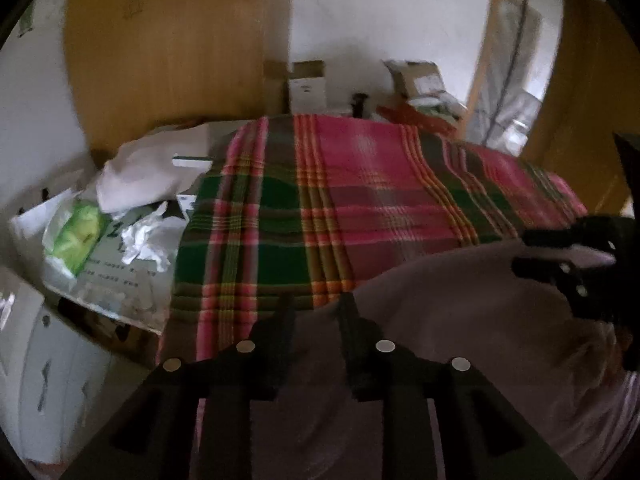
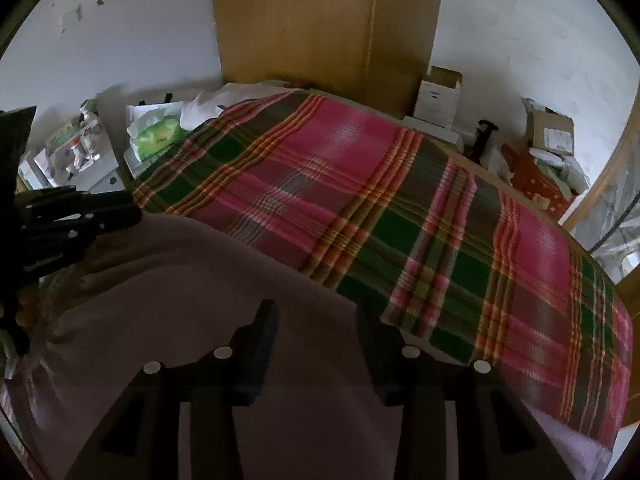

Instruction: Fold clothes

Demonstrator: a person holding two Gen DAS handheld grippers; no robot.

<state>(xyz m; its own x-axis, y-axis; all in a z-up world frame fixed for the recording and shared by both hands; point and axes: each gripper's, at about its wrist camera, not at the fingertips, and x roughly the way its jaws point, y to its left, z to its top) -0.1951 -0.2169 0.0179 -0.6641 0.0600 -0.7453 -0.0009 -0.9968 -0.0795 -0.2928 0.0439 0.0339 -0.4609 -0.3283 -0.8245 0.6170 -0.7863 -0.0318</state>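
A pale mauve garment lies spread on the near part of a bed covered by a pink and green plaid blanket. My left gripper hovers at the garment's left edge, its fingers a narrow gap apart with nothing pinched. It also shows at the left of the right wrist view as the left gripper. My right gripper stands open wide over the garment, near where it meets the blanket. From the left wrist view the right gripper shows at the right edge.
Left of the bed lies clutter: a white bag, a green packet and crumpled paper. Cardboard boxes stand behind the bed by a wooden panel. A doorway opens at the far right.
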